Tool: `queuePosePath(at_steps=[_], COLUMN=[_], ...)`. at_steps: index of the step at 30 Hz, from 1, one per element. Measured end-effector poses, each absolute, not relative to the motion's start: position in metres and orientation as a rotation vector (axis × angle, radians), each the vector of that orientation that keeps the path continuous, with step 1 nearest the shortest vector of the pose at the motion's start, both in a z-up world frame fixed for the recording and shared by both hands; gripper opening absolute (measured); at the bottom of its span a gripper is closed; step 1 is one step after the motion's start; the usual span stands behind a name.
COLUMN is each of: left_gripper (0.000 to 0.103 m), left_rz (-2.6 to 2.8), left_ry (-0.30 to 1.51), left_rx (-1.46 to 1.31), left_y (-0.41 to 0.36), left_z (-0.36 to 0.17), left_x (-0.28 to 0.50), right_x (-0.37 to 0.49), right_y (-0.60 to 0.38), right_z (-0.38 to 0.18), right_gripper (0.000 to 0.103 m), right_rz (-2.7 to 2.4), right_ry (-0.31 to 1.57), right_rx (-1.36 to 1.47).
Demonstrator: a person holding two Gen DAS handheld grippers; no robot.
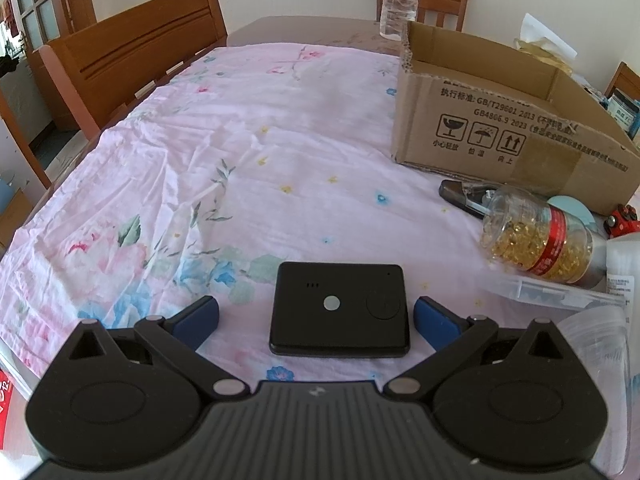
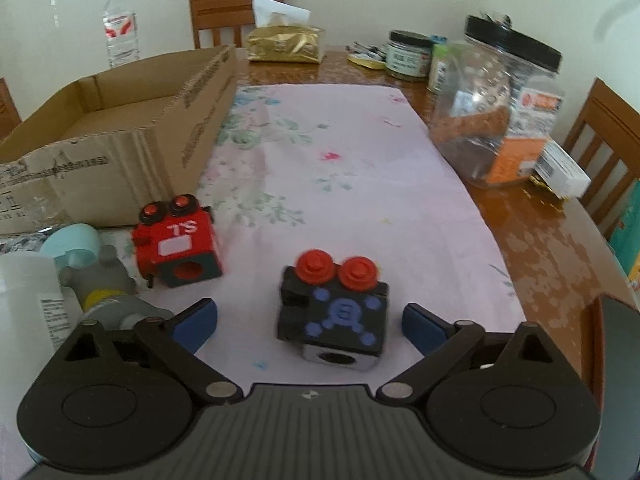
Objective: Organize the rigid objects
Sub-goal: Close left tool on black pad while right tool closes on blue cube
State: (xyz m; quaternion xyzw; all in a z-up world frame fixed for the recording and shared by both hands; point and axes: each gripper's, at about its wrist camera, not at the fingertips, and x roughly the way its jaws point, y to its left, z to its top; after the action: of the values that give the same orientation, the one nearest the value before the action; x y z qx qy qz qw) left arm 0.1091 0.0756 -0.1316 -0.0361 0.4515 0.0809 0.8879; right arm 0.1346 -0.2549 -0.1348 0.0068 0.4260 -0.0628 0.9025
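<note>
The right gripper (image 2: 310, 322), jaws apart, straddles the hard, blocky black toy (image 2: 334, 312) with round red knobs on the near cloth and ought to close squarely on its flat sides, while the left gripper (image 1: 316, 318) stands open around a smooth, flat black device (image 1: 339, 310).

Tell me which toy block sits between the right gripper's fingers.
The black toy block with blue markings and two red knobs. The red toy block sits farther off, beside the cardboard box.
</note>
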Motion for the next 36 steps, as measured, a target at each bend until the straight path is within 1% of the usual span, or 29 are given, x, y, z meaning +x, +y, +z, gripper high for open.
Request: queuePosePath(at_steps=[7,9,11,12,16,17,18,20,22,24,28,30,36], left_gripper=[0.103,0.103,0.103,0.101,0.095,0.091,0.089,0.086,0.079,0.069,0.069,0.069,0.07], left_rz=[0.159,0.158,0.151,0.151,0.143,0.136,0.126,0.114,0.109,0.11,0.113,0.111,0.108], left_ry=[0.928,0.93,0.926,0.925,0.919,0.916,0.912,0.906,0.904,0.901,0.904,0.903,0.917], left_rx=[-0.068,-0.064,-0.046,-0.038,-0.047,-0.055,-0.058,-0.044,-0.052,-0.054,-0.057,-0.054,-0.051], left_y=[0.075,0.075,0.072,0.071,0.068,0.068,0.067,0.066,0.067,0.067,0.066,0.066,0.066], left_z=[-0.132,-0.132,-0.131,-0.131,-0.129,-0.129,-0.129,-0.128,-0.127,-0.125,-0.124,-0.125,-0.124], left_x=[0.108,0.109,0.109,0.109,0.109,0.108,0.108,0.108,0.109,0.11,0.11,0.109,0.111], right_x=[0.125,0.123,0.122,0.122,0.121,0.121,0.121,0.121,0.121,0.121,0.123,0.124,0.127], right_y=[-0.257,-0.259,-0.26,-0.261,-0.261,-0.262,-0.262,-0.261,-0.261,-0.26,-0.257,-0.257,-0.258], right_z=[-0.132,-0.131,-0.131,-0.13,-0.13,-0.13,-0.13,-0.129,-0.129,-0.129,-0.129,-0.128,-0.128], right_gripper=[0.081,0.075,0.072,0.069,0.068,0.068,0.068,0.068,0.068,0.067,0.065,0.061,0.061], right_rz=[-0.14,-0.147,-0.151,-0.155,-0.158,-0.158,-0.158,-0.157,-0.156,-0.155,-0.154,-0.155,-0.16], right_ry=[0.849,0.845,0.845,0.846,0.846,0.847,0.848,0.85,0.852,0.853,0.855,0.859,0.856], right_rx=[0.015,0.017,0.017,0.018,0.019,0.019,0.018,0.015,0.012,0.006,-0.002,-0.001,0.002])
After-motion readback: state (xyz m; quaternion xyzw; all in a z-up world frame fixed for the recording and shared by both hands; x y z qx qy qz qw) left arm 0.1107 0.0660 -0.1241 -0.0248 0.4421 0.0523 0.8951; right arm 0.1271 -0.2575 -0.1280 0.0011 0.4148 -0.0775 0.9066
